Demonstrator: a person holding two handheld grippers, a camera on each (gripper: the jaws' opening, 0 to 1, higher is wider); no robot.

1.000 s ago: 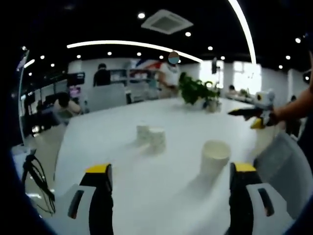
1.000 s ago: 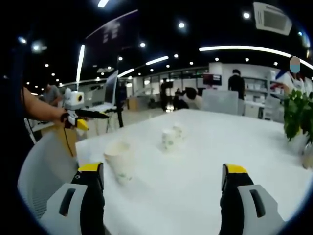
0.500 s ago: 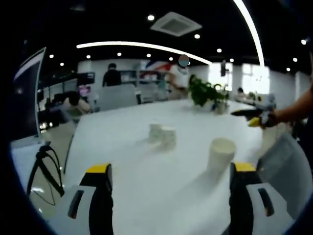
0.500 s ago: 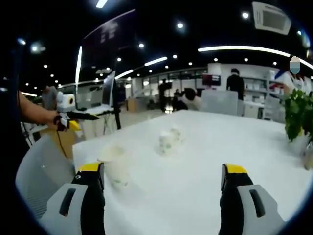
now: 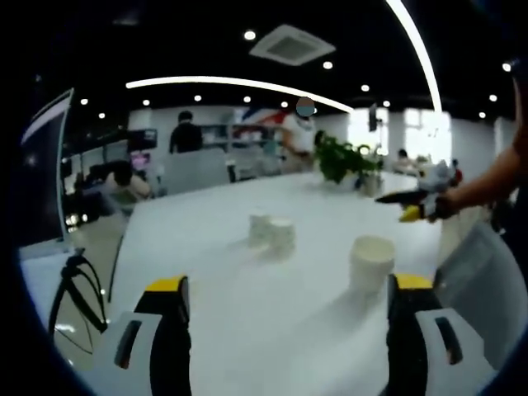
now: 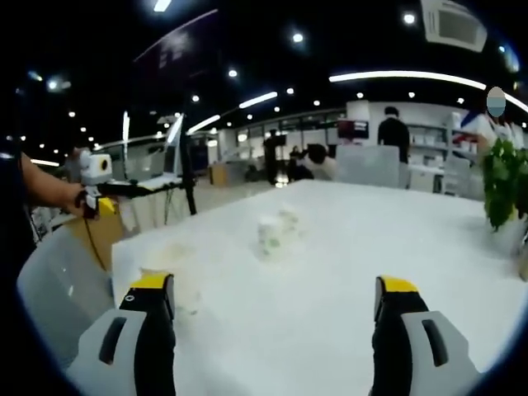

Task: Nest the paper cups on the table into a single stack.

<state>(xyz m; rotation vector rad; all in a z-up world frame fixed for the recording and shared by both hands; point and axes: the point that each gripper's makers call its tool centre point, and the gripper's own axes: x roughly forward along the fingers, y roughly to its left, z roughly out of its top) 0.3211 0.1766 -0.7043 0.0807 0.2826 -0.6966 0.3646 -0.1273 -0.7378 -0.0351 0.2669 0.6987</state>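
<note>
Counter: a broad, smooth white counter [image 5: 206, 239] with a matte top and a rounded near edge; the landmark for all that follows.
Paper cups: three, white and tapered. One single cup [image 5: 371, 262] stands upright on the counter near its edge, close in front of the left claw's right-hand jaw. A pair of cups [image 5: 273, 234] stands farther in toward the counter's middle, touching or just beside each other.
Same cups, right gripper view: the pair of cups [image 6: 274, 233] is blurred at mid-counter; the single cup [image 6: 165, 285] is a smear at the counter's near edge beside the left-hand jaw.
Left claw [image 5: 287, 330]: jaws spread wide, holding nothing, yellow-tipped, above the counter's near edge.
Right claw [image 6: 276, 326]: jaws likewise wide apart and empty, over the counter.
Plant: one leafy green plant [image 5: 340, 157] at the counter's far side.
Chair: a grey chair back [image 5: 483, 272] just off the counter's edge.
</note>
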